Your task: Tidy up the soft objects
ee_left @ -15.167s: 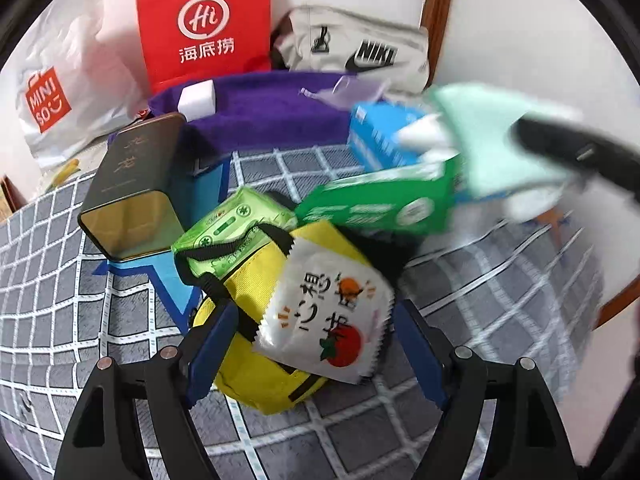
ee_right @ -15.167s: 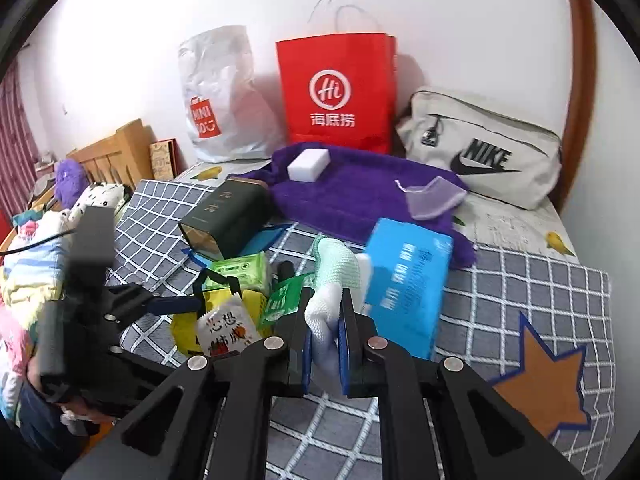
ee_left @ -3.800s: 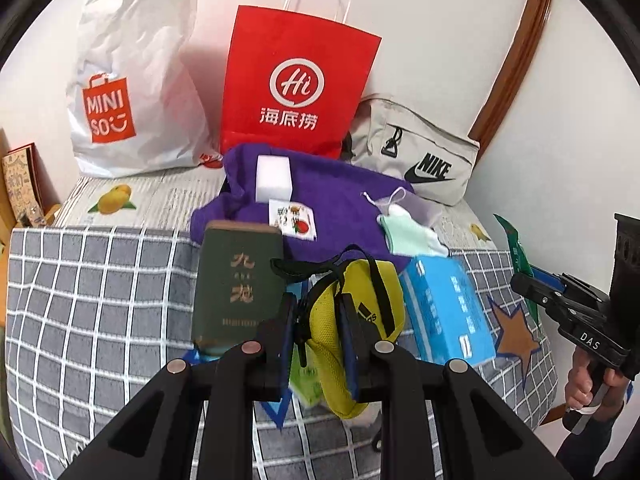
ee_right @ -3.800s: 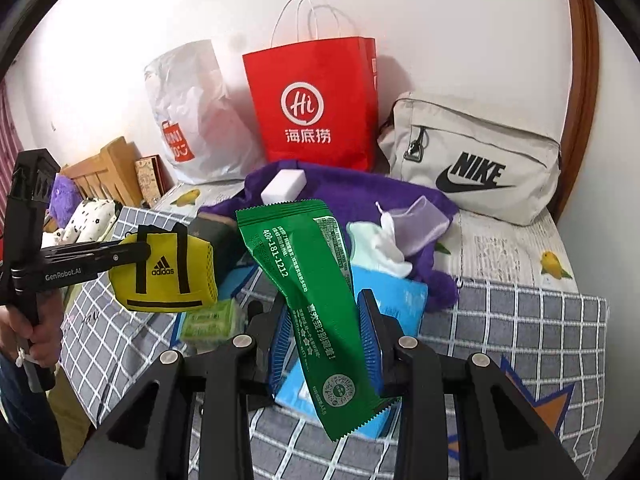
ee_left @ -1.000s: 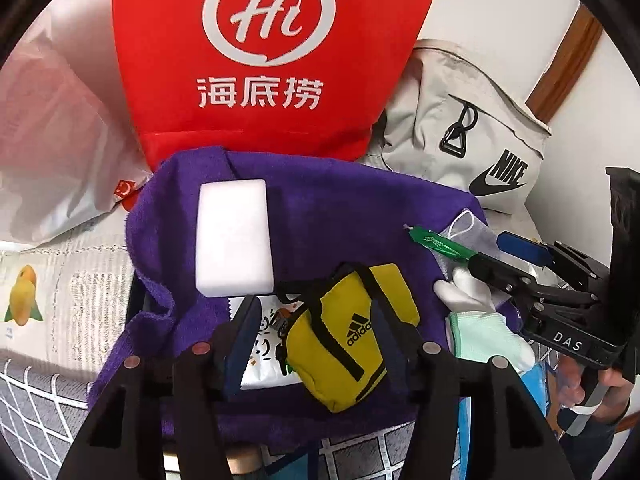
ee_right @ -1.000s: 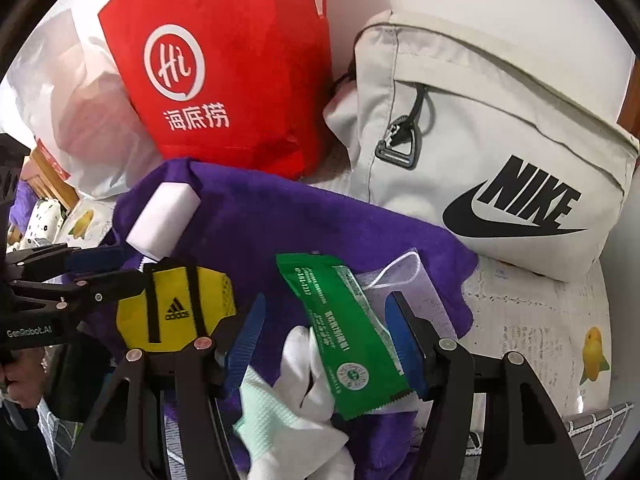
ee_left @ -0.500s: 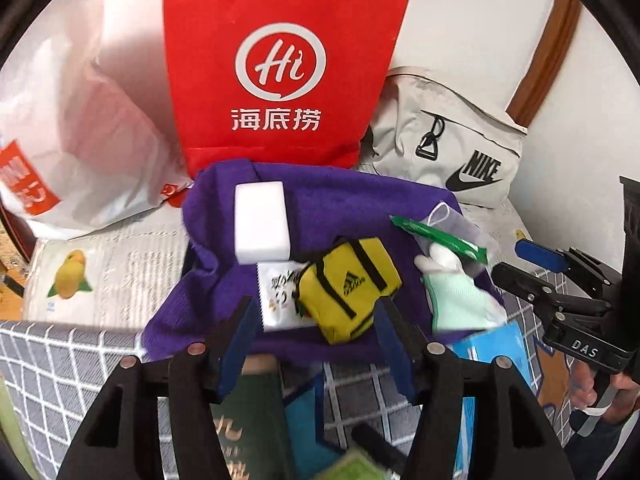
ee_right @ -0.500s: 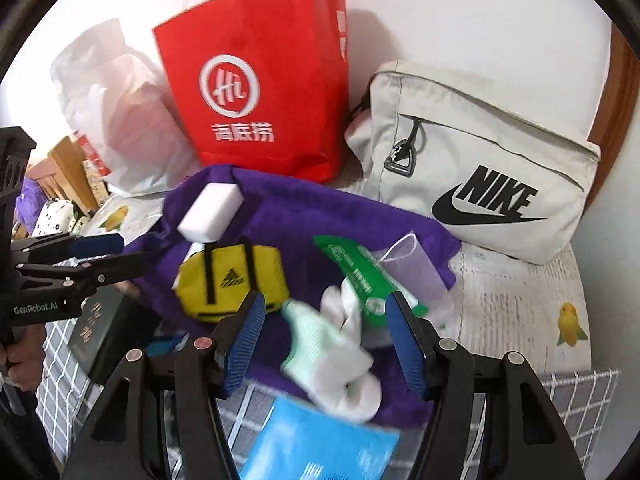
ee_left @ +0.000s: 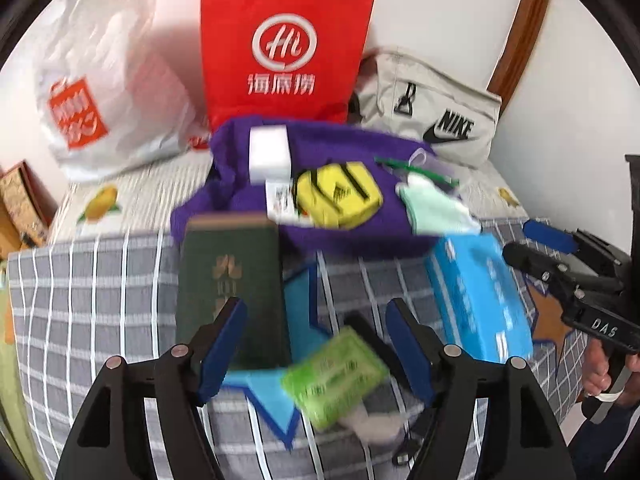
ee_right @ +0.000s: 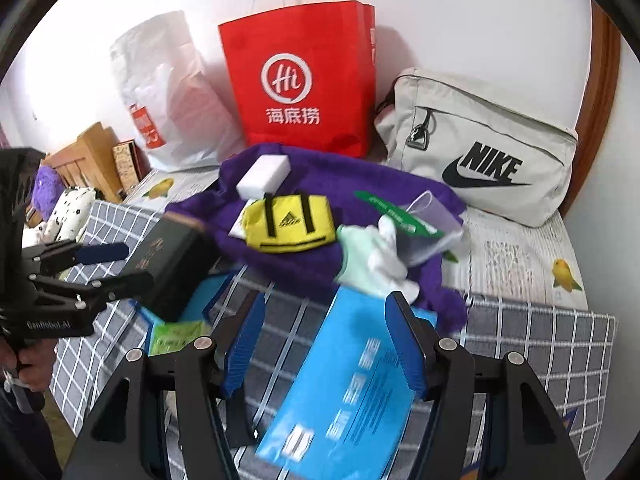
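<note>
A purple towel (ee_left: 332, 152) (ee_right: 352, 184) lies at the back of the bed. On it rest a white sponge block (ee_left: 269, 153) (ee_right: 264, 176), a yellow Adidas pouch (ee_left: 338, 194) (ee_right: 290, 222), a white snack packet (ee_left: 280, 200), a mint and white glove (ee_left: 434, 210) (ee_right: 374, 258), a green sachet (ee_right: 396, 214) and a clear pouch (ee_right: 434, 224). My left gripper (ee_left: 316, 344) is open and empty above a green tissue pack (ee_left: 334, 380). My right gripper (ee_right: 324, 344) is open and empty above a blue tissue pack (ee_right: 352, 392) (ee_left: 478, 300).
A dark green tin (ee_left: 230, 284) (ee_right: 172, 264) lies on the grey checked blanket (ee_left: 92, 300). A red paper bag (ee_left: 284, 44) (ee_right: 304, 80), a white plastic bag (ee_left: 96, 88) and a grey Nike bag (ee_right: 480, 148) stand against the wall.
Both grippers have pulled back from the purple towel, open and empty. The yellow pouch and the green sachet stay where they were let go on the towel.
</note>
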Tool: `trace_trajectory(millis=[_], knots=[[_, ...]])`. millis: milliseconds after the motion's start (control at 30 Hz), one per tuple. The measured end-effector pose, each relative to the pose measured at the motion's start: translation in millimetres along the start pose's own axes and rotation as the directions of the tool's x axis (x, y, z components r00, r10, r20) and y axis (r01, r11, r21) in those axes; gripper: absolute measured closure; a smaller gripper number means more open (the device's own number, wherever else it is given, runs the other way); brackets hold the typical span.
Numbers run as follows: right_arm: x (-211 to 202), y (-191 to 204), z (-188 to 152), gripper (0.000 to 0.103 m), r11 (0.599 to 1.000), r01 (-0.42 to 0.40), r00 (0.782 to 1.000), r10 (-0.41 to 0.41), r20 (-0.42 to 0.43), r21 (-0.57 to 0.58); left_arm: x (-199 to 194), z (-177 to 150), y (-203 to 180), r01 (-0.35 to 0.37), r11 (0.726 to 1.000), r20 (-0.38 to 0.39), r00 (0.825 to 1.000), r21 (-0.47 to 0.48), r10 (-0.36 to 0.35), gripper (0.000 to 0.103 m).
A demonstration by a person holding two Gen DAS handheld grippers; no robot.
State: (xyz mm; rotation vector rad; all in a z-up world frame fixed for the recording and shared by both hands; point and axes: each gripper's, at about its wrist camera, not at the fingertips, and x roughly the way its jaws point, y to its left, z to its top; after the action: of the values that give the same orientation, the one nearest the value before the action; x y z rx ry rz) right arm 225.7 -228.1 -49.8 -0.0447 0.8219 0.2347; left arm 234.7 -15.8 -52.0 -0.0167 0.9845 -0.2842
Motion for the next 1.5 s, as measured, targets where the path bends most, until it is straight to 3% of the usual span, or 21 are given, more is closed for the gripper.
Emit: trace_trajectory(millis=[200, 400, 700, 1000, 1100, 1200, 1500], knots=[[-10, 7, -25, 0.041, 0.999, -0.03, 1.0, 0.03, 0.002, 0.016, 0, -40, 1, 0.001, 0.998, -0.026, 1.0, -0.064, -0.003, 0.031], [-13, 2, -53, 0.041, 0.997, -0.044, 0.999, 0.045, -0.016, 0.056, 23, -62, 4, -0.02, 0.986, -0.085, 0.996, -0.165, 0.006, 0.03], [-23, -14, -75, 0.041, 0.997, -0.062, 0.998, 0.062, -0.011, 0.055, 44, -53, -13, -0.072, 0.969, -0.077, 0.996, -0.237, 0.055, 0.028], [-24, -17, -82, 0.041, 0.996, -0.088, 0.996, 0.089, -0.02, 0.028, 78, -45, -30, -0.231, 0.954, -0.152, 0.967, -0.19, 0.204, 0.02], [-23, -15, -86, 0.041, 0.996, -0.09, 0.996, 0.09, -0.028, 0.023, 84, -48, -24, -0.198, 0.956, -0.178, 0.971, -0.215, 0.161, 0.021], [-23, -12, -89, 0.041, 0.996, -0.089, 0.995, 0.09, -0.038, 0.026, 77, -50, -22, -0.16, 0.961, -0.148, 0.981, -0.224, 0.129, 0.025], [-31, 5, -98, 0.041, 0.997, -0.083, 0.996, 0.083, -0.032, 0.01, 42, -58, -13, -0.089, 0.979, -0.087, 0.993, -0.182, 0.074, 0.026]])
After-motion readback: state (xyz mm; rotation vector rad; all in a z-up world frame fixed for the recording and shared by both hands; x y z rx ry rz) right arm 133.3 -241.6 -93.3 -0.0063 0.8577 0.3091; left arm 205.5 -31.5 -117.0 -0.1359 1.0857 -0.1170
